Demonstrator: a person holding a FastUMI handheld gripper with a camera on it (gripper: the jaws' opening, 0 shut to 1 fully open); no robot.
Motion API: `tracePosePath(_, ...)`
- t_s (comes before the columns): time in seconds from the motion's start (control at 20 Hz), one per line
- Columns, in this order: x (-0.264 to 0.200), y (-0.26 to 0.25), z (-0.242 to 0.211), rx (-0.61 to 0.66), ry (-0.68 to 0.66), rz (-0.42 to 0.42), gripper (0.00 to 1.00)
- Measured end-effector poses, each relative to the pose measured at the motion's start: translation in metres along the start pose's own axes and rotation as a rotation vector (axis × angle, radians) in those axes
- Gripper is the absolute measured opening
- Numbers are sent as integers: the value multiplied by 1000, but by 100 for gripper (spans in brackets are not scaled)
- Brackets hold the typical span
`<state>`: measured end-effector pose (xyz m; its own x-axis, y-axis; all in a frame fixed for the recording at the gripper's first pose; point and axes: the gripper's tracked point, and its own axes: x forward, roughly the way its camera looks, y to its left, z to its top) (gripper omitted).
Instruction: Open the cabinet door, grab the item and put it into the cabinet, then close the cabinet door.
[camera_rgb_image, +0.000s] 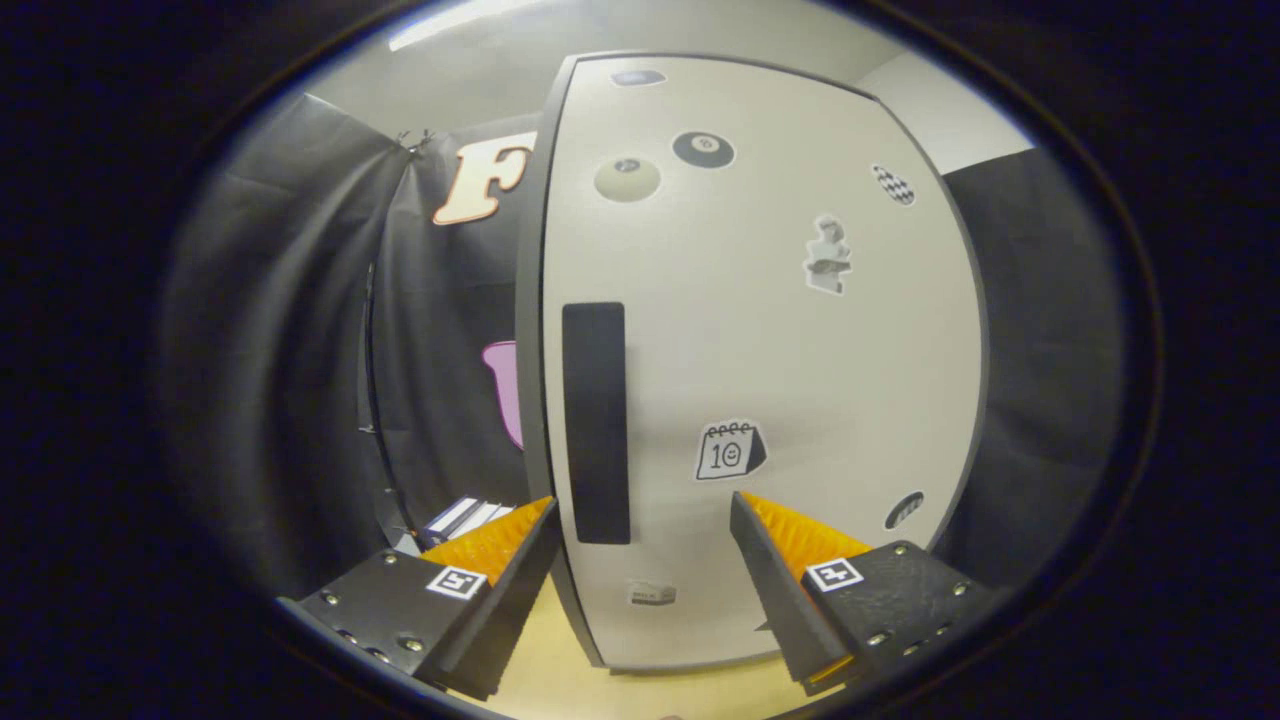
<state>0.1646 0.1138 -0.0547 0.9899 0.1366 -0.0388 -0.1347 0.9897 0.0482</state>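
Closed pale cabinet door (760, 350), dark vertical handle (596, 423), stickers.

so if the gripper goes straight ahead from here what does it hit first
Most likely the cabinet door, near its black handle, which lies just ahead between the open fingers of the gripper. Depth is hard to judge here.

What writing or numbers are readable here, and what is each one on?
"10": on the calendar-page sticker low on the pale grey cabinet door, just ahead of the open tongs.
"8": on the black billiard-ball sticker near the door's top.
Too blurred to read: the pale ball sticker, the small box sticker at the door's foot, the square coded tags on the tongs.
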Motion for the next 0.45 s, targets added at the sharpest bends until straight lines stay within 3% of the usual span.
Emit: tracePosePath(0.45,-128,-55,27,10,-9,-66,100)
